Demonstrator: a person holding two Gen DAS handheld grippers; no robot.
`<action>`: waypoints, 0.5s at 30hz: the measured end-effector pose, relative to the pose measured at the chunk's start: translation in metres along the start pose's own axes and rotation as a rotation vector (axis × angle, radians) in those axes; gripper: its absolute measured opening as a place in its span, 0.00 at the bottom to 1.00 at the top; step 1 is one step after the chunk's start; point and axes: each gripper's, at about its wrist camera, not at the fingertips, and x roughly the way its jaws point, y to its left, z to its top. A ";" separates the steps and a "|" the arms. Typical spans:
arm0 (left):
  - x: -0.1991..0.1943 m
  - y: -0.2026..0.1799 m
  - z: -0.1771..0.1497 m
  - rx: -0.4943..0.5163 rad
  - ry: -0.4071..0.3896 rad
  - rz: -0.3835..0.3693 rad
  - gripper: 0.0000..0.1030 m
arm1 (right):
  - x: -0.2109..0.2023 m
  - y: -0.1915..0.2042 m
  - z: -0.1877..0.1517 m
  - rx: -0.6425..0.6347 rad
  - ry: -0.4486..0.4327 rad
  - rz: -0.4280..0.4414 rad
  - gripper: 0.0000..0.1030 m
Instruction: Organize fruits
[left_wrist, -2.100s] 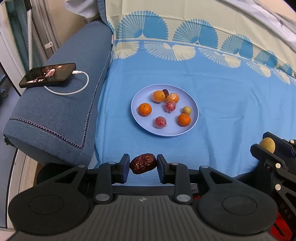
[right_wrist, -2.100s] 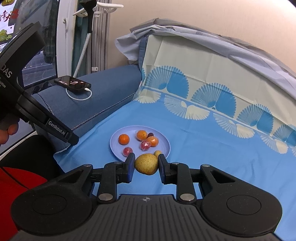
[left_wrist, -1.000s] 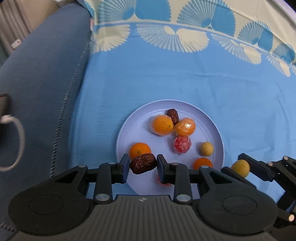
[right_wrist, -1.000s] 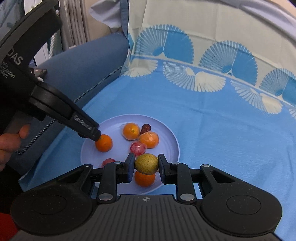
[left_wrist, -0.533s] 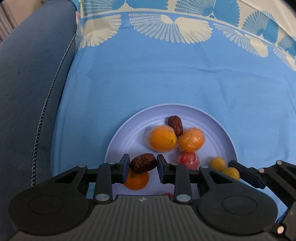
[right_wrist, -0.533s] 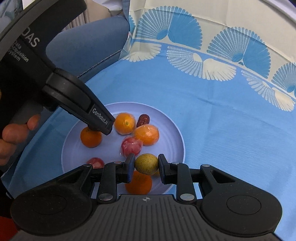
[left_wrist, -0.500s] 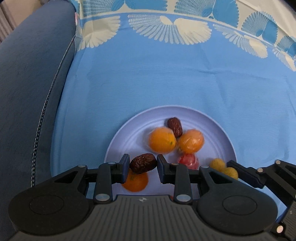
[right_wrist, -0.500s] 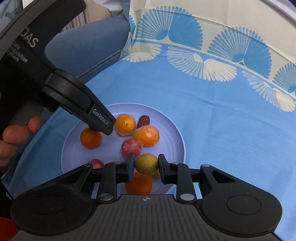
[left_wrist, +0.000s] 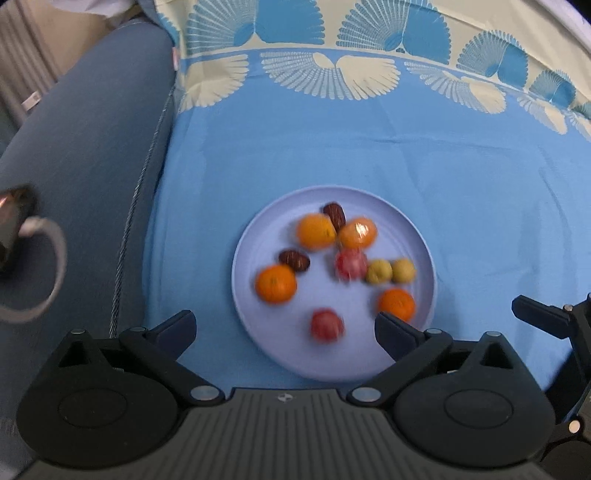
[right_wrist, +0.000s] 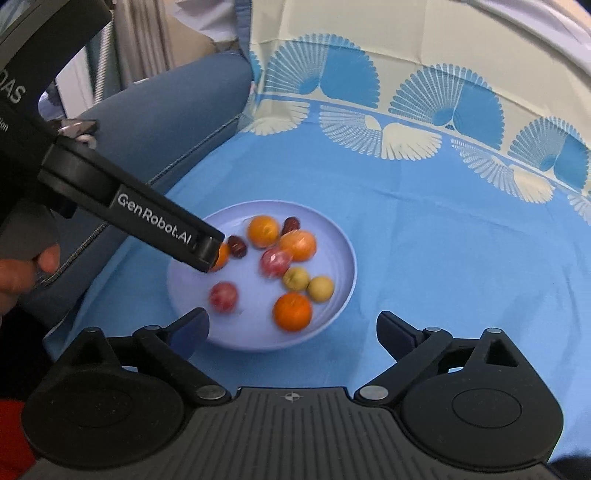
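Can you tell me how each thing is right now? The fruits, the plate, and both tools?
Left tool: jaws opening, nothing between them.
Right tool: jaws opening, nothing between them.
Plate: flat on the blue cloth, holding all the fruit.
Dates: two, lying apart on the plate.
Yellow fruits: two, side by side, touching.
Phone: plugged into a cable, on the sofa arm.

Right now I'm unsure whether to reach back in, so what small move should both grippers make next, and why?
Probably lift both clear. The left gripper and right gripper are opening with nothing between their fingers; the dark date and yellow-green fruit already lie on the plate. No loose fruit shows on the blue cloth.
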 end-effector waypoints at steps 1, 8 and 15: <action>-0.007 0.001 -0.007 -0.006 -0.003 0.004 1.00 | -0.008 0.003 -0.003 -0.004 -0.005 -0.002 0.97; -0.048 0.005 -0.050 -0.035 -0.040 0.059 1.00 | -0.054 0.020 -0.018 -0.044 -0.078 -0.035 0.99; -0.074 0.003 -0.074 -0.033 -0.085 0.095 1.00 | -0.082 0.024 -0.026 -0.057 -0.134 -0.065 0.99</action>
